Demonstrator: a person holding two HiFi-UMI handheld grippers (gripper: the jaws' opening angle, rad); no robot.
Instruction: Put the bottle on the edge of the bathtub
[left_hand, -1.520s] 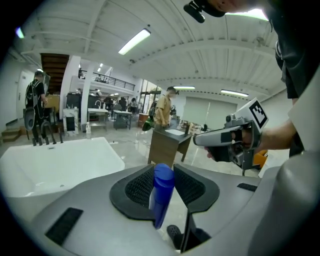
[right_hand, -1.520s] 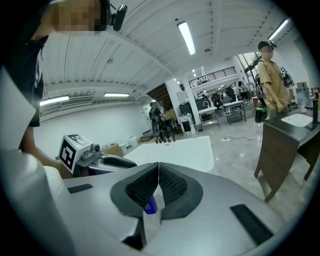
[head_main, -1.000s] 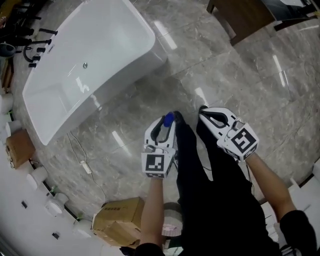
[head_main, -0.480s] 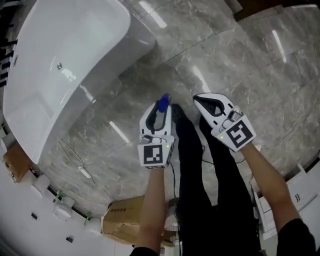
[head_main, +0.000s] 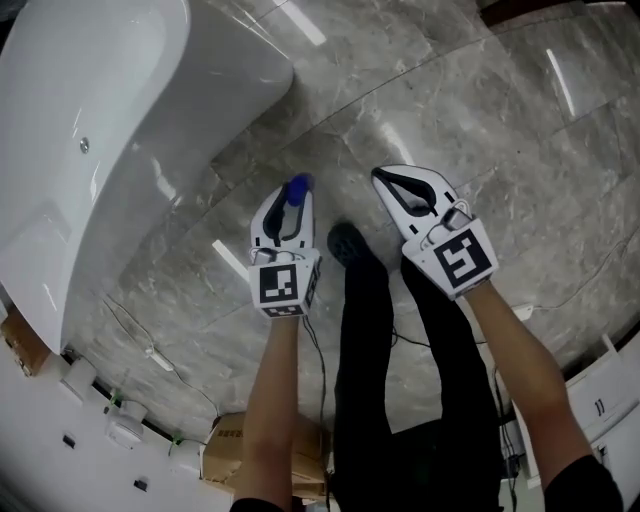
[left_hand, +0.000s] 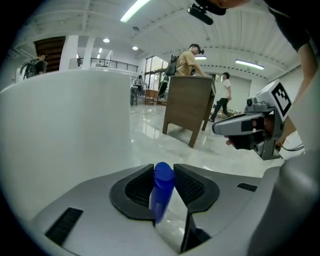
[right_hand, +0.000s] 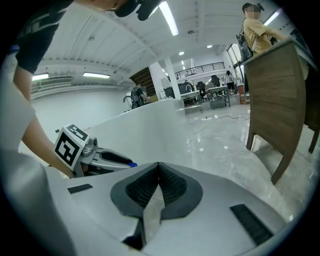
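Observation:
My left gripper (head_main: 287, 199) (left_hand: 163, 182) is shut on a small blue bottle (left_hand: 160, 192), whose blue cap (head_main: 297, 187) pokes out past the jaw tips. It hovers over the marble floor, a short way right of the white bathtub (head_main: 110, 110), whose outer wall (left_hand: 60, 140) fills the left of the left gripper view. My right gripper (head_main: 397, 186) (right_hand: 158, 184) is shut with nothing in it, held level beside the left one.
A wooden cabinet (left_hand: 187, 107) stands on the floor ahead to the right. The person's black-trousered legs and shoe (head_main: 347, 243) are between the grippers. Cardboard boxes (head_main: 225, 445) and white fittings lie behind at the lower left. People stand in the distance.
The view has shifted so the bathtub now lies closer at the upper left. Both grippers have moved forward towards it, the left still holding the bottle.

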